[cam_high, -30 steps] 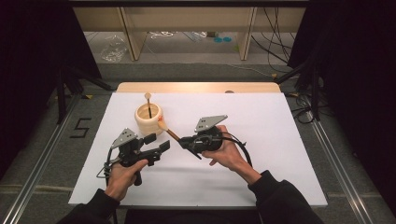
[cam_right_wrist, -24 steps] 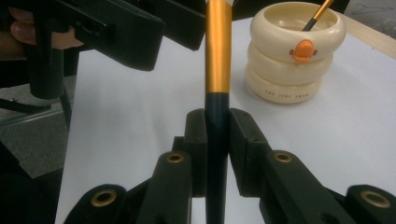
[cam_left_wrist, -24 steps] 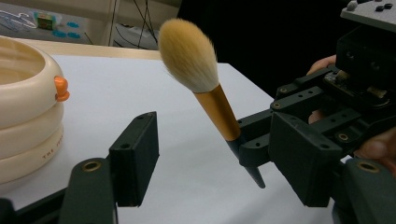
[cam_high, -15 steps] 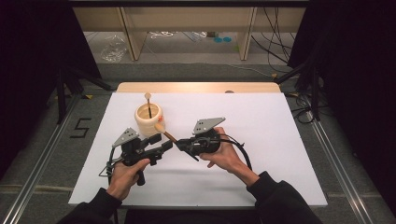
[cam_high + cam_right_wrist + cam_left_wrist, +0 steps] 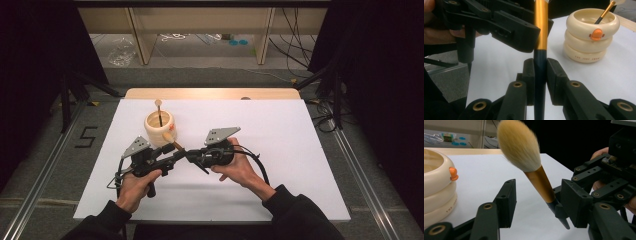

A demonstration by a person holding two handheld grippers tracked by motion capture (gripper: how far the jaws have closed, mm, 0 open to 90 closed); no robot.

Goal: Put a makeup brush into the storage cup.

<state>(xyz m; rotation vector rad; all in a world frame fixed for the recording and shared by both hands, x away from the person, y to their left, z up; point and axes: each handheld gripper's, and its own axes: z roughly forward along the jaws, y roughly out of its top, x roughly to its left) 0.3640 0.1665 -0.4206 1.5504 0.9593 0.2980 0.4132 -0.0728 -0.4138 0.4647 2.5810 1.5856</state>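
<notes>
A: What has the right gripper (image 5: 540, 75) got?

B: Its 2 black jaws are pressed flat against the dark lower handle of a makeup brush with a gold metal ferrule and a fluffy cream-coloured head (image 5: 520, 146). In the right gripper view the handle stands straight up between the pads, with no gap on either side.

A: And the left gripper (image 5: 536, 202)?

B: Its jaws have just been closing and stand about half open, with the brush between them. In the left gripper view the gold ferrule (image 5: 541, 186) slants up through the gap (the right-hand pad sits just beside the dark handle, the left-hand pad well clear of it). I see no squeeze from that side.

A: Where is all this on the table?

B: In the high view the 2 grippers meet nose to nose over the near-left part of the white table top (image 5: 300, 145), a hand behind each one. The brush runs diagonally between them, its bristle end pointing toward the cream-coloured ribbed ceramic holder with an orange duck bill (image 5: 160, 131).

A: Is the brush touching that holder?

B: Its head is just beside the rim; whether it touches I cannot tell. 1 other brush (image 5: 605, 12) leans inside the holder.
</notes>
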